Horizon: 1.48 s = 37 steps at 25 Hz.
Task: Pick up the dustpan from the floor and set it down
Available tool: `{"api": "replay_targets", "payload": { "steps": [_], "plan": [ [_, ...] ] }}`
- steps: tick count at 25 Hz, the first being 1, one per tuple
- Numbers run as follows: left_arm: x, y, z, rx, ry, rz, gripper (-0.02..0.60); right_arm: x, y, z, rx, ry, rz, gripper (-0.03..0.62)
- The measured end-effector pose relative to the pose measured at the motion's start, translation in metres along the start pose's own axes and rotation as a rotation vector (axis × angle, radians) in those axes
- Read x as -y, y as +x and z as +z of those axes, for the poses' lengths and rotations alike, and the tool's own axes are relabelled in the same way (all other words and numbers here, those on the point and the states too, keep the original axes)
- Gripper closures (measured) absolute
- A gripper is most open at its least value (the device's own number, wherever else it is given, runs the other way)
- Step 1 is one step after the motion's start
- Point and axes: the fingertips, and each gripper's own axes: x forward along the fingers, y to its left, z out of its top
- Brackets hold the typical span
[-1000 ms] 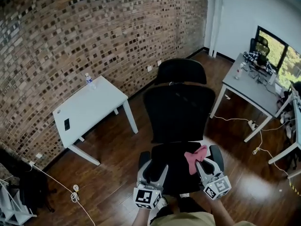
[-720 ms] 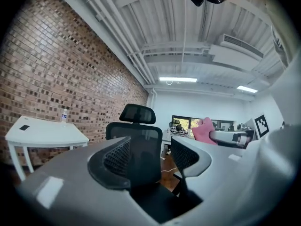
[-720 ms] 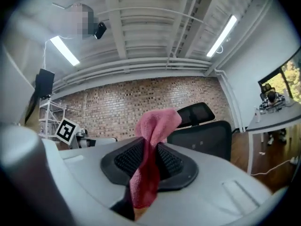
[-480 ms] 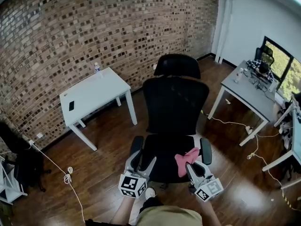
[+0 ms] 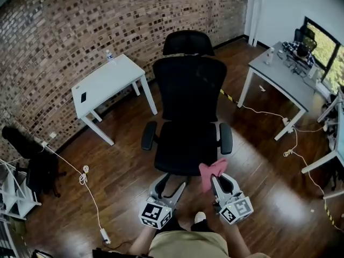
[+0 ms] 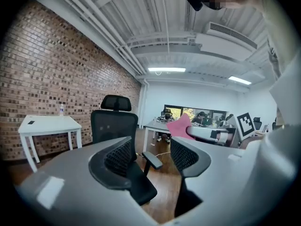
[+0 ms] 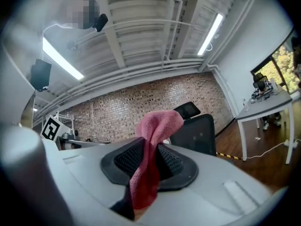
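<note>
clamping pink cloth [image 5: 211,170], right tool [image 5: 222,180] facing chair [image 5: 185,112]

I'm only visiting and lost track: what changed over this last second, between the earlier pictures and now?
Both grippers drew back off the seat of the black chair, toward the person. The right gripper still clamps the pink cloth, which came away with it. The left gripper has nothing between its jaws, and they are closing. Nothing was picked up or let go. The black chair and the white table look unmoved.
</note>
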Motion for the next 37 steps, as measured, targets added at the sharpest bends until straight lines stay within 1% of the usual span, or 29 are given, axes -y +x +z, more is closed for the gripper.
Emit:
{"api": "replay_targets", "payload": {
  "steps": [3, 5, 7, 8, 11, 12, 14, 17, 19, 20, 25, 27, 29, 32, 34, 37],
  "plan": [
    [0.0, -0.003, 0.016, 0.039, 0.024, -0.007, 0.35, -0.012, -0.007, 0.007, 0.013, -0.014, -0.023, 0.508],
    [-0.005, -0.011, 0.03, 0.057, 0.062, -0.005, 0.35, -0.023, -0.003, 0.005, -0.01, -0.024, -0.016, 0.508],
    [-0.014, -0.021, 0.041, 0.065, 0.104, 0.011, 0.35, -0.035, 0.001, 0.007, -0.021, -0.06, -0.01, 0.508],
    [-0.019, -0.026, 0.046, 0.077, 0.107, 0.018, 0.35, -0.039, 0.003, 0.009, -0.025, -0.088, -0.007, 0.508],
    [-0.04, -0.041, 0.065, 0.147, 0.056, 0.045, 0.35, -0.047, 0.026, 0.012, -0.06, -0.15, 0.008, 0.51],
    [-0.048, -0.045, 0.068, 0.161, 0.053, 0.061, 0.35, -0.047, 0.035, 0.014, -0.068, -0.165, -0.001, 0.51],
    [-0.062, -0.052, 0.069, 0.168, 0.069, 0.097, 0.35, -0.046, 0.047, 0.02, -0.065, -0.209, -0.046, 0.51],
    [-0.083, -0.061, 0.069, 0.161, 0.076, 0.169, 0.359, -0.051, 0.054, 0.032, -0.044, -0.275, -0.15, 0.51],
    [-0.095, -0.068, 0.066, 0.161, 0.075, 0.194, 0.359, -0.059, 0.056, 0.032, -0.029, -0.294, -0.202, 0.51],
    [-0.099, -0.07, 0.063, 0.162, 0.079, 0.197, 0.359, -0.063, 0.057, 0.03, -0.026, -0.299, -0.215, 0.51],
    [-0.107, -0.067, 0.057, 0.163, 0.079, 0.194, 0.353, -0.077, 0.064, 0.02, -0.038, -0.307, -0.217, 0.51],
    [-0.116, -0.07, 0.058, 0.177, 0.073, 0.218, 0.339, -0.082, 0.067, 0.019, -0.041, -0.317, -0.222, 0.51],
    [-0.128, -0.076, 0.061, 0.208, 0.05, 0.257, 0.327, -0.084, 0.071, 0.018, -0.045, -0.323, -0.231, 0.51],
    [-0.142, -0.08, 0.066, 0.228, 0.033, 0.291, 0.31, -0.078, 0.074, 0.014, -0.06, -0.328, -0.238, 0.51],
    [-0.145, -0.078, 0.067, 0.222, 0.035, 0.291, 0.305, -0.072, 0.076, 0.014, -0.068, -0.329, -0.243, 0.51],
    [-0.146, -0.07, 0.061, 0.208, 0.033, 0.27, 0.302, -0.065, 0.076, 0.016, -0.074, -0.334, -0.253, 0.51]
  ]
}}
